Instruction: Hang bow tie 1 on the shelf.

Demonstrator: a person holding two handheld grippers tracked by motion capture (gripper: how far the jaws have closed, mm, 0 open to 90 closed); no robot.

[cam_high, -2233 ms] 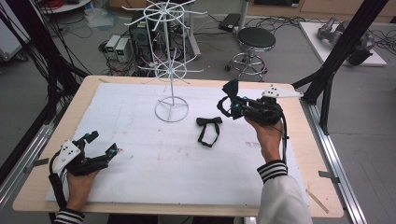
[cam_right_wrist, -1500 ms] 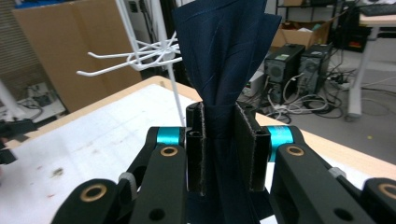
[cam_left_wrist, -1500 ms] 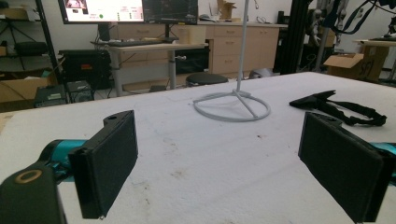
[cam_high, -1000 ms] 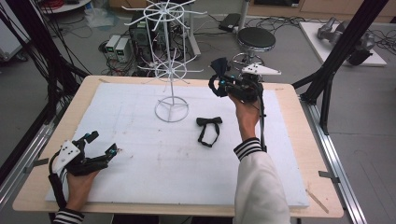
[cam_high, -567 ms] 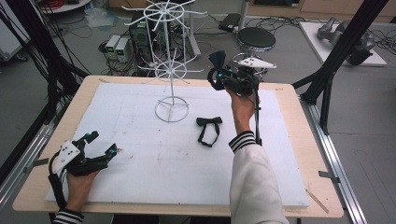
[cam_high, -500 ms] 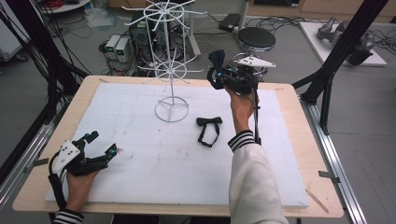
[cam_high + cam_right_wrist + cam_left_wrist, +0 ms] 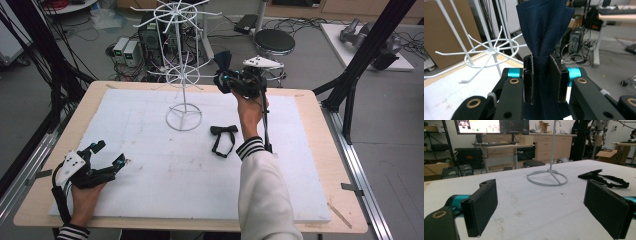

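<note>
The right gripper point(image 7: 226, 79) is raised over the far edge of the table point(image 7: 320, 165), jaws clamped on a navy bow tie point(image 7: 545, 30), just beside the lower ring of the wire rack point(image 7: 183, 75). This looks like the hanging step: next, the tie must be brought onto one of the hooks (thin, so aim matters). A black bow tie point(image 7: 223, 138) lies mid-table. The left gripper point(image 7: 107, 159) rests at the near left corner, jaws wide and empty.
</note>
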